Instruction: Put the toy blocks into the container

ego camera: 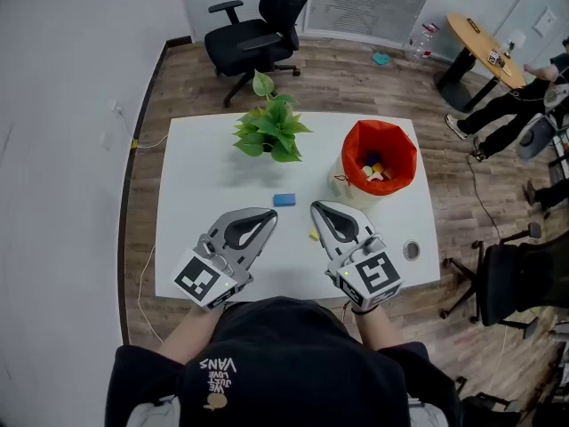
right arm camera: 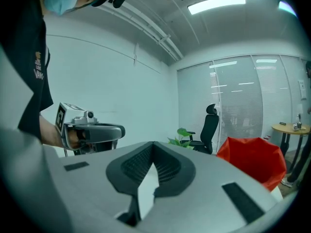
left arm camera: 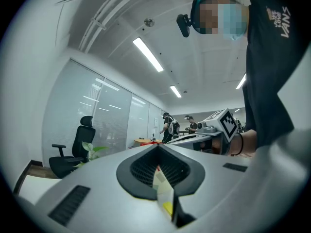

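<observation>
Judging by how things lie, the task is taken to be partly done, with a fresh pick-up in hand. Several small coloured toy blocks are seen inside the round container lined with a red-orange bag (ego camera: 405, 163), which stands at the far right of the white tabletop (ego camera: 204, 176), near a leafy green potted plant (ego camera: 269, 130). Two blocks are found outside it: a flat blue rectangular toy block (ego camera: 284, 200) near the middle of the tabletop, and a small yellow toy block (ego camera: 314, 235) just beside the right hand-held gripper (ego camera: 317, 206), on its inner side. Both tools are held low over the near part of the tabletop, apart from each other. The jaws of the right hand-held gripper are closed tip to tip with nothing between them; those of the left hand-held gripper (ego camera: 269, 213) are likewise brought together, and nothing is held. For the next move, one pair of jaws would need to be opened, lowered around a block, probably the blue one just ahead of both tips, and closed on its sides before it is carried to the container.
</observation>
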Available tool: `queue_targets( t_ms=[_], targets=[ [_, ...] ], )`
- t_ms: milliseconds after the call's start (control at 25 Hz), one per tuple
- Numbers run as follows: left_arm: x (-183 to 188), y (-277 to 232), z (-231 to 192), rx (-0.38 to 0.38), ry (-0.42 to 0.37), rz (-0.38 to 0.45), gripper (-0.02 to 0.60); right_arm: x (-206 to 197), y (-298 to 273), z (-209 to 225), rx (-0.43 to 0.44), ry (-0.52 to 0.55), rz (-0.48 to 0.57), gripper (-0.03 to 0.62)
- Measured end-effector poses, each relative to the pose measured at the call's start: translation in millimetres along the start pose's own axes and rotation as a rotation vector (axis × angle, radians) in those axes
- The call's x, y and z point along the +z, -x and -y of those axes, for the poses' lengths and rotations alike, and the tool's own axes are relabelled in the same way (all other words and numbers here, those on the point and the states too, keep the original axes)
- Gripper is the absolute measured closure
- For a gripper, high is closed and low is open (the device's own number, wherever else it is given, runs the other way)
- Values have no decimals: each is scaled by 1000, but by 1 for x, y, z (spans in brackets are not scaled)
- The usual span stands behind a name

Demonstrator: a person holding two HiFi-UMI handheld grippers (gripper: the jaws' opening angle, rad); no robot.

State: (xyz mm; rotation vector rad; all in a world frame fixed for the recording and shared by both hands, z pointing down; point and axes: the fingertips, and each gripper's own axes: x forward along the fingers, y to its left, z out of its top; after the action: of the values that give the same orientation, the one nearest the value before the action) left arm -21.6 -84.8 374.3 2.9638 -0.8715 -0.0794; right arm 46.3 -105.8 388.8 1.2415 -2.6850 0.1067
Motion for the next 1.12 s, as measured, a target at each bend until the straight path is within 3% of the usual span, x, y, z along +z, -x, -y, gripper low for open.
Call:
queue_targets(
  t_ms=[800,1120],
  targets=[
    [1,0,-11,44,4,22,571,-12,-8,3,19,-17,-19,577],
    [1,5,-16,63,8,27,571,-25,-32,8,76,0,-35,576]
  ],
)
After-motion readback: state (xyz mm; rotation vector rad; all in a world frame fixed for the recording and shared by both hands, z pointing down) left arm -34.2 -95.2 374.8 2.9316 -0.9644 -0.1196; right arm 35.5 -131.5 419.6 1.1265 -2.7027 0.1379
